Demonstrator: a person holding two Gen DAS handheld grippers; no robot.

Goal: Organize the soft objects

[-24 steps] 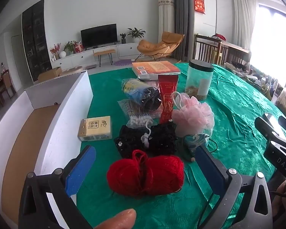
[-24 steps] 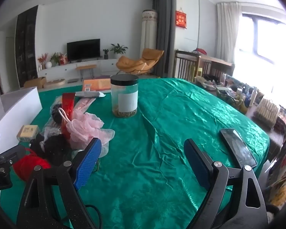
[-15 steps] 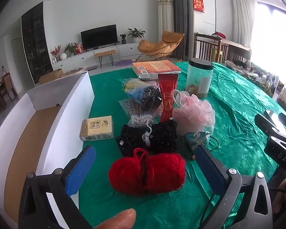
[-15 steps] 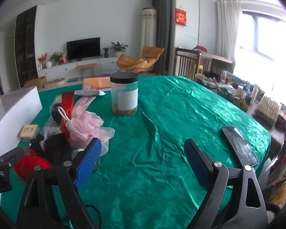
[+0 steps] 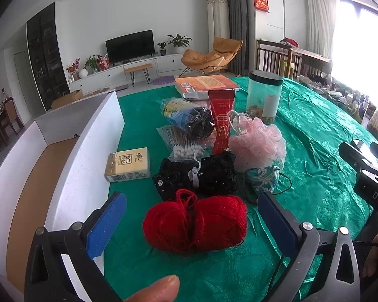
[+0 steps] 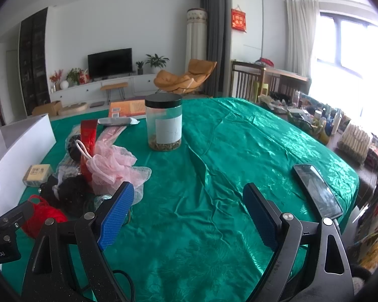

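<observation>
Green-clothed surface [image 5: 315, 136] w/ soft-item pile; left tool [image 5: 191, 216] lining up on red yarn ball [image 5: 195, 222].
Both tools gaping wide, holding nothing; right tool [image 6: 189, 214] hovering over bare cloth. Yarn is sitting between left pads, not touching. Best bet: going lower, centering, squeezing mid-ball, lifting clear of black fabric bundle [image 5: 196, 176] touching behind. White box [image 5: 88, 151] is standing just left w/ tall wall to clear; open cloth right, phone [image 6: 317, 191] near edge.
</observation>
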